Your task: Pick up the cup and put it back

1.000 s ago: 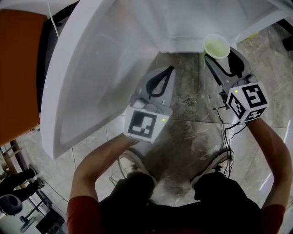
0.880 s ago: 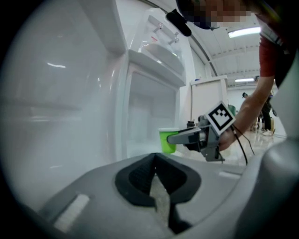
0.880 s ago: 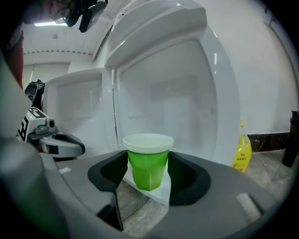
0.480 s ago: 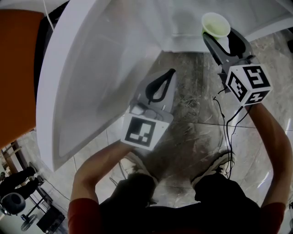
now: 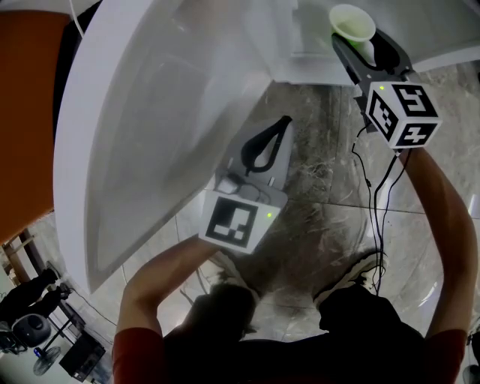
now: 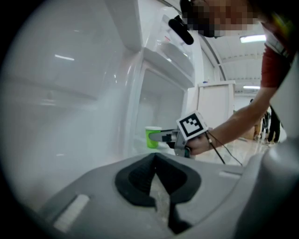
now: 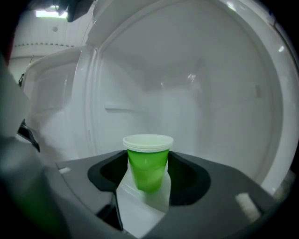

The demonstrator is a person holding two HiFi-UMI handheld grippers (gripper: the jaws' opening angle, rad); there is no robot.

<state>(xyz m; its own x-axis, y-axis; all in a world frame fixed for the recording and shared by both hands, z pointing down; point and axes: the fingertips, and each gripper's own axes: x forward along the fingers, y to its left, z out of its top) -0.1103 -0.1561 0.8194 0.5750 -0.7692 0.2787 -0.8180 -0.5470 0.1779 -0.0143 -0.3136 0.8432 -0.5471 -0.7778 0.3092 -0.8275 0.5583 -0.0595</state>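
Two steps seem left: the right hand-held gripper (image 5: 358, 46), clamped on the green cup (image 5: 352, 22) between its jaws, has the open fridge (image 5: 172, 112) just ahead, so I judge it must set the cup down level inside, then release; the left hand-held gripper (image 5: 279, 124) is closed, empty.

No words, brand names or numbers can be read anywhere in these views. The only signs are the black-and-white square code patterns on the cube (image 5: 234, 219) of the left gripper (image 5: 282, 120) and on the cube (image 5: 401, 114) of the right gripper (image 5: 357, 37) (blocky machine marks, not letters, though one face on the right loosely resembles a digit). One such pattern also shows, small, in the left gripper view.
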